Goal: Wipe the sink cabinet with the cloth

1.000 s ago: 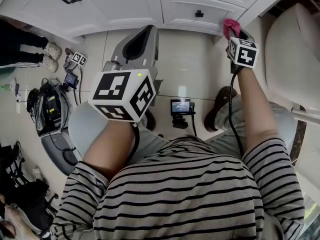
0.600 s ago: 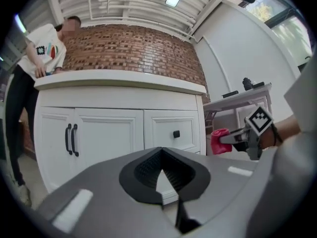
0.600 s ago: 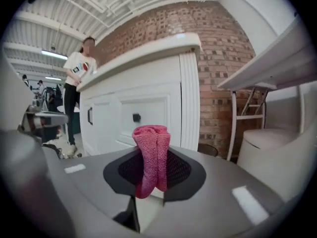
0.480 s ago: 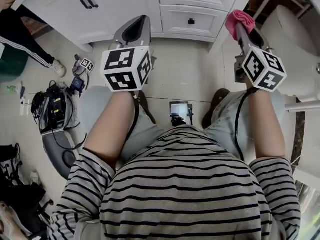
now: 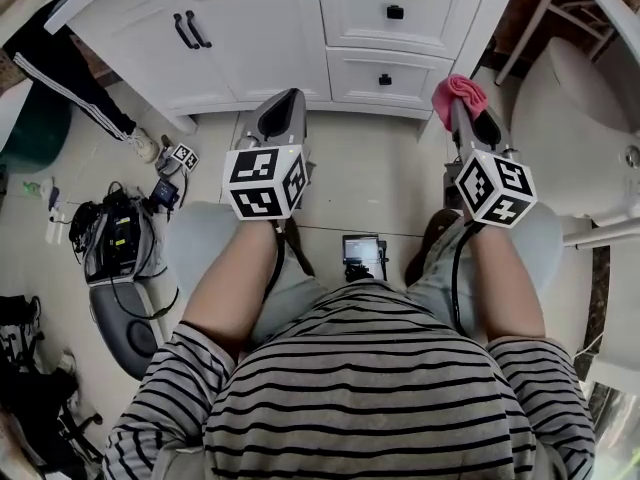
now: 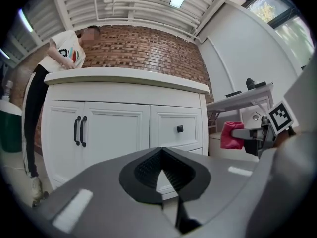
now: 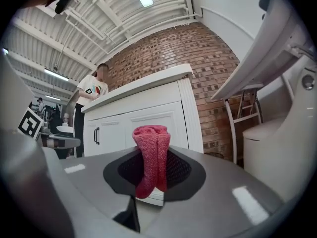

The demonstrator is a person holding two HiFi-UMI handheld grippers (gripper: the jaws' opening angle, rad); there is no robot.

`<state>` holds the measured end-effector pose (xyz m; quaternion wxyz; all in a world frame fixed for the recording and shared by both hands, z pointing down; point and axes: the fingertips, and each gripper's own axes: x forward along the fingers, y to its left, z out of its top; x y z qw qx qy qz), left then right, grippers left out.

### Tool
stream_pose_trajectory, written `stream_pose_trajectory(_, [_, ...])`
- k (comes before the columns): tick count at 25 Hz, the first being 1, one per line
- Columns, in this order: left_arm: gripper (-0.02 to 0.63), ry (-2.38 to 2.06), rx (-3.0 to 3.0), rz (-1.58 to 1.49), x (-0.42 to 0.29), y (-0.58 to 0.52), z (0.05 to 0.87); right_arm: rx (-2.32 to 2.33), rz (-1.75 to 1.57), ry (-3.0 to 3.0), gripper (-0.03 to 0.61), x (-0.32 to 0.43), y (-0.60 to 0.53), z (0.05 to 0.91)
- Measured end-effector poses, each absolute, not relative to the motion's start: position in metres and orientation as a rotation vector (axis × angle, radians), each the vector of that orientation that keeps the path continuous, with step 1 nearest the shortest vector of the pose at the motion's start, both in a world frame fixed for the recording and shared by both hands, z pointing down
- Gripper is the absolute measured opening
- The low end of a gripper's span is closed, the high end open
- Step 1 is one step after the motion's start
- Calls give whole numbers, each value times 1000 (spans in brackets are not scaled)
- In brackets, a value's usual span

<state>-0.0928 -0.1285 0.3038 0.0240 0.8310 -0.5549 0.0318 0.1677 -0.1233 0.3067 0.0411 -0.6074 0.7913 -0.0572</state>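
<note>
- Gripping the pink cloth [image 7: 151,155]: right gripper [image 7: 152,182] fingers are clamped on it, and the cloth sticks up past the tips.
- Head view: cloth sits upper right of centre, near the lower right corner of the white sink cabinet [image 5: 300,28], apart from it.
- Left gripper [image 6: 166,180] fingers are closed with nothing between them, left of centre, facing the cabinet doors.
- Both grippers are over the tiled floor [image 5: 370,168].

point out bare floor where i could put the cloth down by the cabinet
Barest: the tiles between the left gripper and the right gripper holding the cloth, bordered by the cabinet base above and a small screen device below. Crowded: gear and cables at left; the toilet hems the right.
</note>
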Motion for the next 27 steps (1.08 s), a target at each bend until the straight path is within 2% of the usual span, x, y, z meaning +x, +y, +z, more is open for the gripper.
stream_pose_trajectory(27, [0,-1680,2590,121,-80,-132,306,-1876,-177,2455,89,164,-126,308])
